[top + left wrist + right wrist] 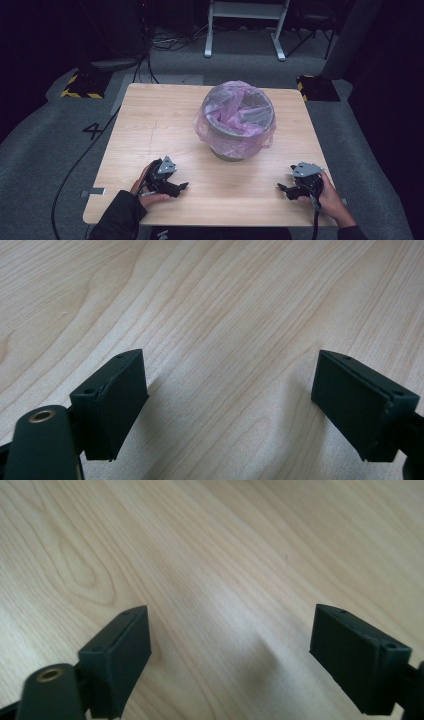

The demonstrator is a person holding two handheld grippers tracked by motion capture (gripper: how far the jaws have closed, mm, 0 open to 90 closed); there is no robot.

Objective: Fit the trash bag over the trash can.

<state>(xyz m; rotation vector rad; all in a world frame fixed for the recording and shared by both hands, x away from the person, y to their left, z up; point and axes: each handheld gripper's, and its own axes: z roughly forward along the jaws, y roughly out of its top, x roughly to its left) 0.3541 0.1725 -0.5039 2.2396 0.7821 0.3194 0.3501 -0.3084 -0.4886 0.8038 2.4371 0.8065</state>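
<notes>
Resting on the desk (150,130), left tongs (183,186) and right tongs (281,187) stand wide, empty. Bin (239,131) sits mid-desk; its pink liner (226,106) looks thin, slippery, tearable: pinch the overhanging rim.

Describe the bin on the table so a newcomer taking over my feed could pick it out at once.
Start at the square light wooden table on the grey carpet. Just beyond its middle, farther from the person than the two hand-held tongs, stands a round grey waste bin. It is lined with a translucent pink plastic bag folded out over its rim, the one coloured thing on the bare tabletop.
</notes>
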